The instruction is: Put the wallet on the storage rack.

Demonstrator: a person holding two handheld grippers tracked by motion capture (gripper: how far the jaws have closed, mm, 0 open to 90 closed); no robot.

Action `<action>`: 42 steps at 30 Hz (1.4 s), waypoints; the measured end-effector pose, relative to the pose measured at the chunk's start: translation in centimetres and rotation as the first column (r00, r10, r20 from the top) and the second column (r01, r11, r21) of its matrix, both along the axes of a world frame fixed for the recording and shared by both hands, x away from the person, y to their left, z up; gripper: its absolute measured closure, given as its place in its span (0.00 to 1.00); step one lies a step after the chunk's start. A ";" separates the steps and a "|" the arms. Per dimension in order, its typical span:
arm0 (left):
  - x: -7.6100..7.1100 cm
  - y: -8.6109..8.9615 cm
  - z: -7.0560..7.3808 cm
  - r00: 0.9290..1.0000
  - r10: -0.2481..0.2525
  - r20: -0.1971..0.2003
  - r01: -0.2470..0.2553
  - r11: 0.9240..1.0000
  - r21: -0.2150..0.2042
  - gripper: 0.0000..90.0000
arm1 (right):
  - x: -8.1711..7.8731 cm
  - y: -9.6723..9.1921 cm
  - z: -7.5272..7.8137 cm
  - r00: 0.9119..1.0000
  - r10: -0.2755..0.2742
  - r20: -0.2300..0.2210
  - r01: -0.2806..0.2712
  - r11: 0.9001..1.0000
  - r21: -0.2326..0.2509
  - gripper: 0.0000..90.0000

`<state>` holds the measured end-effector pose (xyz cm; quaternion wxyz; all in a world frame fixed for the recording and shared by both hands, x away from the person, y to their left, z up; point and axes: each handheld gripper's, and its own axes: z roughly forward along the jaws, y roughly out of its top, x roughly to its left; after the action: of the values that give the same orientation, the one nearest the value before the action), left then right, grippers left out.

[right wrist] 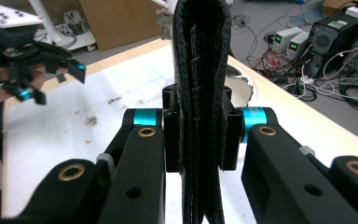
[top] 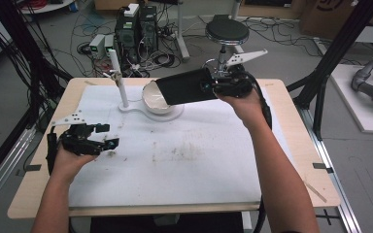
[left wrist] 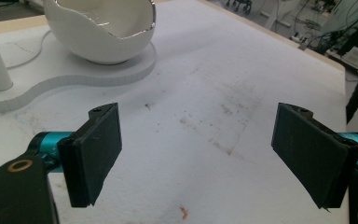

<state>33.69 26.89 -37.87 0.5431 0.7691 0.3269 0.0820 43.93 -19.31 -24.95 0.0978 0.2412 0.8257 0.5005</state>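
Left gripper low over the white mat, jaws wide apart with nothing between them, white bowl on its stand beyond, black wallet clamped edgewise between the narrowed jaws of the right gripper, raised above the bowl's rim.

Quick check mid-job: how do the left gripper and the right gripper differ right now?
The left gripper has its jaws spread wide with nothing between them; the right gripper is clamped on a flat black leather case. The left gripper sits low, near the white mat, while the right gripper is raised, holding the case tilted over the white bowl. Both are black, hand-held, with teal parts at the jaws.
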 end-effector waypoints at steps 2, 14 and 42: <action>0.0 0.0 0.0 1.000 0.001 0.003 -0.001 1.000 0.003 0.18 | 0.8 0.7 0.2 1.000 -0.006 -0.002 0.006 1.000 -0.025 0.86; -0.1 0.1 0.2 1.000 0.002 0.018 -0.002 1.000 0.008 0.18 | 4.3 4.8 0.0 1.000 -0.009 -0.027 0.006 0.991 -0.134 0.86; -0.1 -0.1 0.3 1.000 -0.002 0.017 0.001 1.000 0.023 0.18 | 8.9 8.9 -4.2 0.980 -0.149 -0.133 0.122 0.973 -0.195 0.60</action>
<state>33.58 26.76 -37.54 0.5370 0.7748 0.3207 0.0919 52.81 -10.39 -29.19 0.0929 0.3229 0.8554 0.3942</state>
